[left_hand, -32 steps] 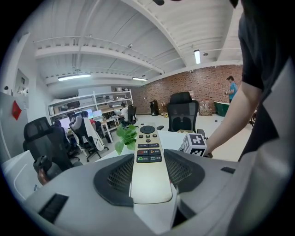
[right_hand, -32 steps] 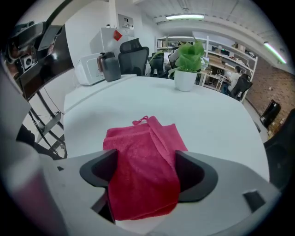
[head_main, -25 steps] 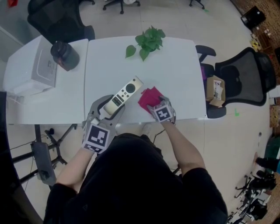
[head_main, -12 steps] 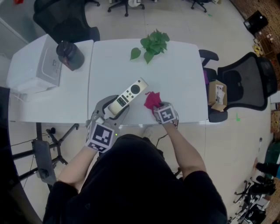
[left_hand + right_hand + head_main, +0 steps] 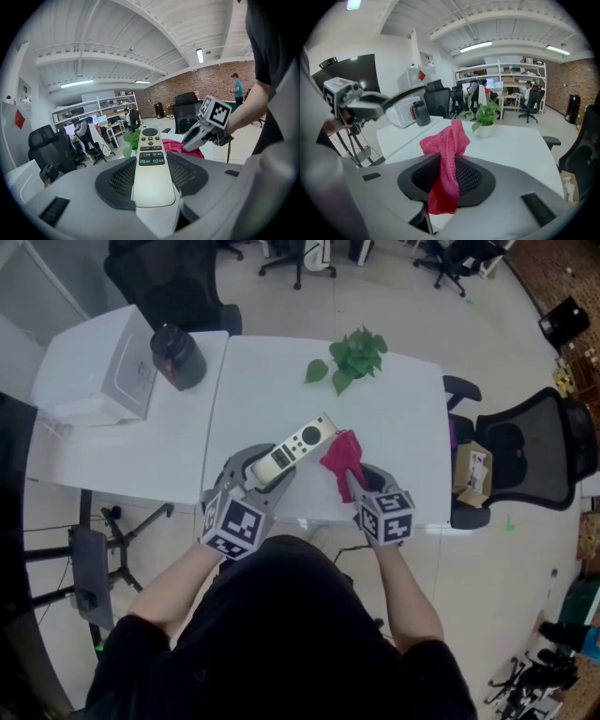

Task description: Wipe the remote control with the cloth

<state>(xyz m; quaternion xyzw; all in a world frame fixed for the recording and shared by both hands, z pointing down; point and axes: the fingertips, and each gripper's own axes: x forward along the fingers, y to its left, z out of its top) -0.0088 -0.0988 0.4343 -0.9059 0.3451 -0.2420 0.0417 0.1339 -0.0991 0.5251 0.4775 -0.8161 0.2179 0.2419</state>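
- The left gripper (image 5: pixel 262 470) sits low and left of centre in the head view. Its jaws grasp the near end of the remote (image 5: pixel 295 446), with the pads against its two long sides. The button face is up and the far end points to the upper right.
- In the left gripper view the remote (image 5: pixel 150 159) runs straight out between the pads of the left gripper (image 5: pixel 152 168). Whether its far end rests on the desk (image 5: pixel 403 427) I cannot tell.
- The right gripper (image 5: pixel 358 479) is low and right of centre. Its jaws have just been closing and are now clenched on the cloth (image 5: pixel 342 457).
- In the right gripper view the cloth (image 5: pixel 445 145) is bunched between the pads of the right gripper (image 5: pixel 447 176), with one fold standing up past them and a tail hanging below.
- The cloth hangs just to the right of the remote's far end and, as far as the head view shows, does not touch it.
- The step in hand seems to be bringing the cloth onto the remote.
- To do it well, hold the left grip steady so the remote cannot twist.
- Lay the free fold on the button face, not the jaw tips.
- Stroke lengthwise from the far end toward the left jaws, lightly enough not to lever the remote loose.
- Keep the pinch tight, since the bunch looks narrow and could slip.
- Farther up the frame the desk is bare as far as the plant (image 5: pixel 354 354), which stands well apart from the work.
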